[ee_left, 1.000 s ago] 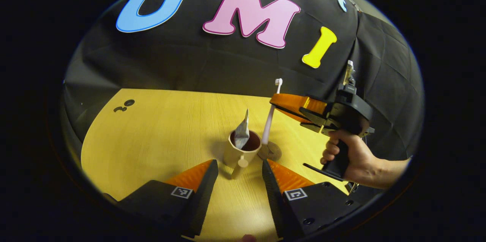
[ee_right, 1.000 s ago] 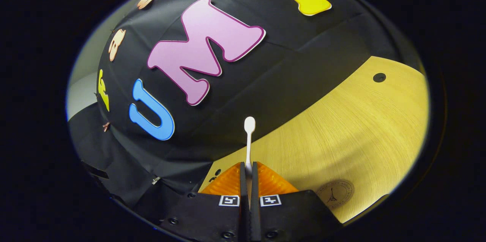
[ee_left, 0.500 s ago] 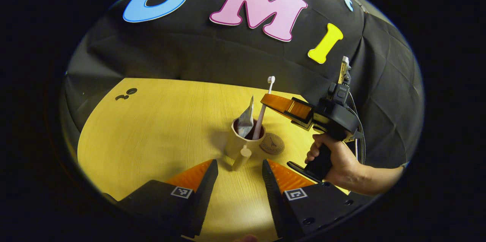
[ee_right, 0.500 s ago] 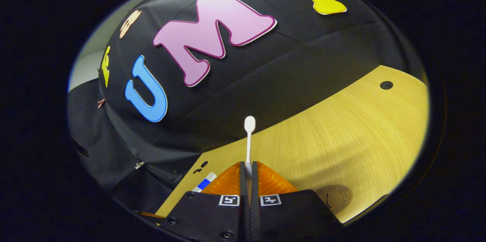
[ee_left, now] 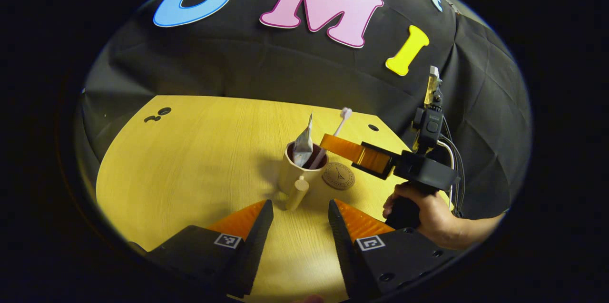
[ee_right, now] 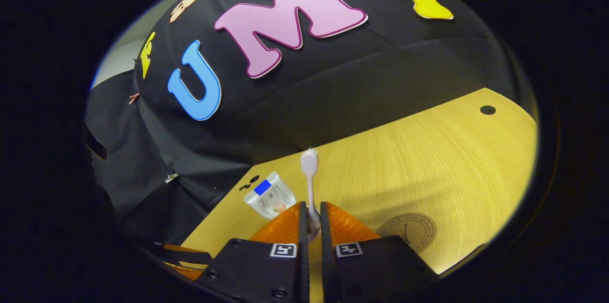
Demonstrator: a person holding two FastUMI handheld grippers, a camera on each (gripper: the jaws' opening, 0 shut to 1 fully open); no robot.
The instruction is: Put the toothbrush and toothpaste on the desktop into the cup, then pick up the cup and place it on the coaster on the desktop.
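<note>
Toothbrush (ee_left: 333,136) leans in cup (ee_left: 299,177) with toothpaste (ee_left: 303,143); coaster (ee_left: 338,176) at 3 o'clock. Right gripper (ee_right: 311,227) barely parted, releasing it. Left gripper (ee_left: 297,219) wide, empty. Risk: withdrawing fingers snag handle, tipping cup.

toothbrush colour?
The toothbrush is pale pink with a white head; clearest in the right gripper view.

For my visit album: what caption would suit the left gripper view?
The right gripper lowers a toothbrush into the cup beside the toothpaste; coaster nearby.
</note>
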